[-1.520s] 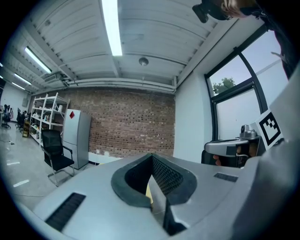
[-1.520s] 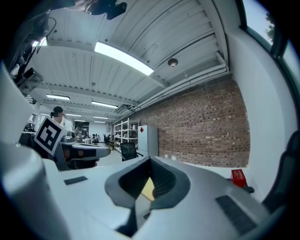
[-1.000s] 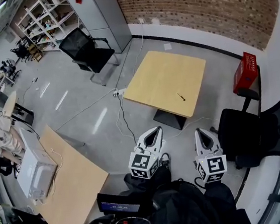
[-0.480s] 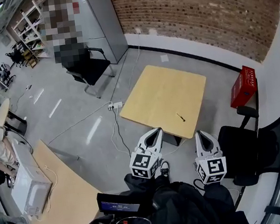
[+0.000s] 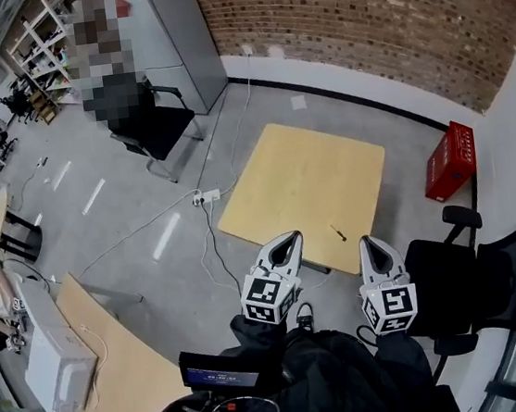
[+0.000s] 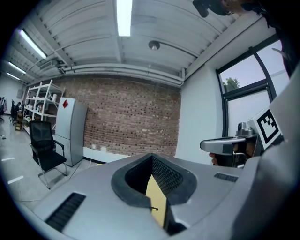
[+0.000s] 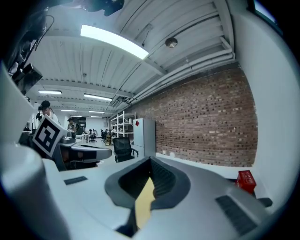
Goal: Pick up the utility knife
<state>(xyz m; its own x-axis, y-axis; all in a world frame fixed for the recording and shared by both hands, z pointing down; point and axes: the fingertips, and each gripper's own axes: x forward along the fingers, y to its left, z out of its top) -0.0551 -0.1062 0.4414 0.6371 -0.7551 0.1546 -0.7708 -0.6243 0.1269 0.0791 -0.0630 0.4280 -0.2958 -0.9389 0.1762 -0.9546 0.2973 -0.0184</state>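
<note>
Left gripper [image 5: 291, 237] and right gripper [image 5: 368, 242] pressed together, empty — utility knife [image 5: 337, 233] apart on the table [image 5: 291, 173].

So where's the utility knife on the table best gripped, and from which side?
The utility knife lies flat and slantwise near the table's near edge, so probably come from above, jaws across the middle of its thin body. Blade end too small to tell.
</note>
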